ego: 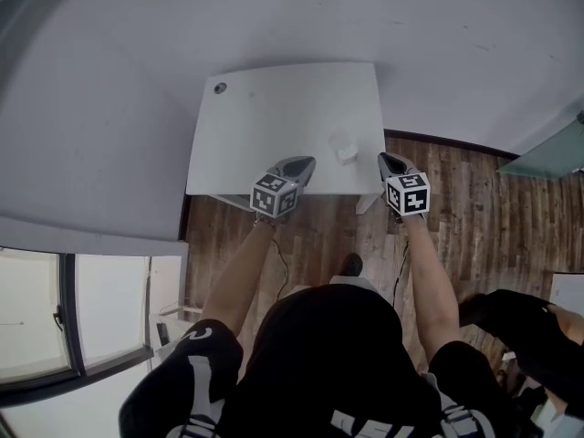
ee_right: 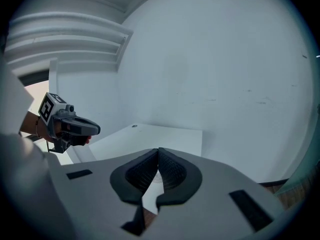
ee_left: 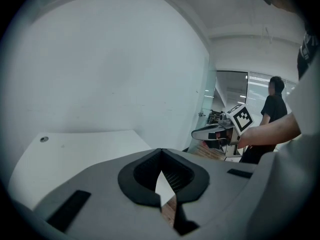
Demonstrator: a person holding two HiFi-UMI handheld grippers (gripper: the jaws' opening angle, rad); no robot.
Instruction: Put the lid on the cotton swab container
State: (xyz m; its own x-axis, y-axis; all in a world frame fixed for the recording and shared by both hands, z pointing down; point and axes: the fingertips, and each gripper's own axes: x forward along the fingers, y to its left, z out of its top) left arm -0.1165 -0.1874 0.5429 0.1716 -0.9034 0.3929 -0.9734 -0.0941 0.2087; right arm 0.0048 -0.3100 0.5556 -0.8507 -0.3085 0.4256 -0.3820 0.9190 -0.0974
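A small white container with its lid (ego: 345,151) sits near the front right of the white table (ego: 274,117); I cannot tell the two parts apart from here. My left gripper (ego: 305,163) hovers over the table's front edge, left of the container, its jaws shut and empty. My right gripper (ego: 384,160) hangs just off the table's right front corner, also shut on nothing. In the left gripper view the closed jaws (ee_left: 161,152) point across the table, with the right gripper (ee_left: 220,130) off to the side. In the right gripper view the closed jaws (ee_right: 158,151) hide the container.
A round cable hole (ego: 220,88) marks the table's far left corner. A white wall rises behind the table. Wooden floor (ego: 474,208) lies to the right, a window (ego: 55,308) to the left. A person in black (ee_left: 272,104) stands far off.
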